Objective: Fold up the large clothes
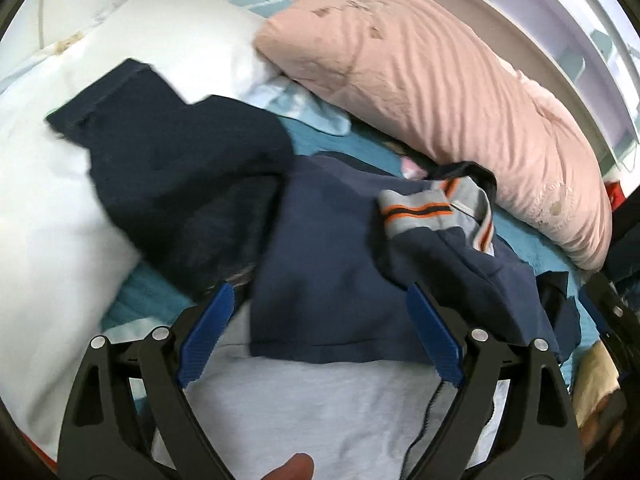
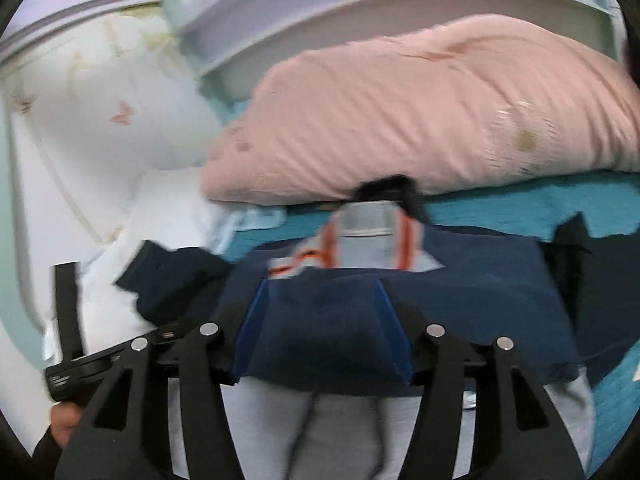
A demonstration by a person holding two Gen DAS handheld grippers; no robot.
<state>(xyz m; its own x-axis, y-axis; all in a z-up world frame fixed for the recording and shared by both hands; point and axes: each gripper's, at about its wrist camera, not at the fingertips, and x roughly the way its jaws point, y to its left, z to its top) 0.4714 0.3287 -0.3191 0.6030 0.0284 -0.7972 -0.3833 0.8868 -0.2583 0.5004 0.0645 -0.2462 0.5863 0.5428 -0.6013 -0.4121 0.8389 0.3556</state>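
A large navy and light-grey shirt (image 1: 328, 280) lies on the bed, its grey collar with orange and black stripes (image 1: 424, 208) turned up toward the pillows. One dark navy sleeve (image 1: 168, 160) is draped over the white pillow. My left gripper (image 1: 320, 288) stands wide open just above the shirt's navy panel, and nothing is pinched between its blue fingers (image 1: 208, 332). My right gripper (image 2: 320, 284) is open over the same shirt (image 2: 460, 300), below the collar (image 2: 364, 240). A bulge of navy cloth sits loosely between its fingers (image 2: 250, 320).
A pink pillow (image 1: 440, 80) and a white pillow (image 1: 48, 220) lie at the head of the teal bedsheet (image 2: 500, 204). Behind them stands a pale headboard (image 2: 360, 4). The other gripper's black frame (image 2: 68, 312) and a hand show at the left of the right wrist view.
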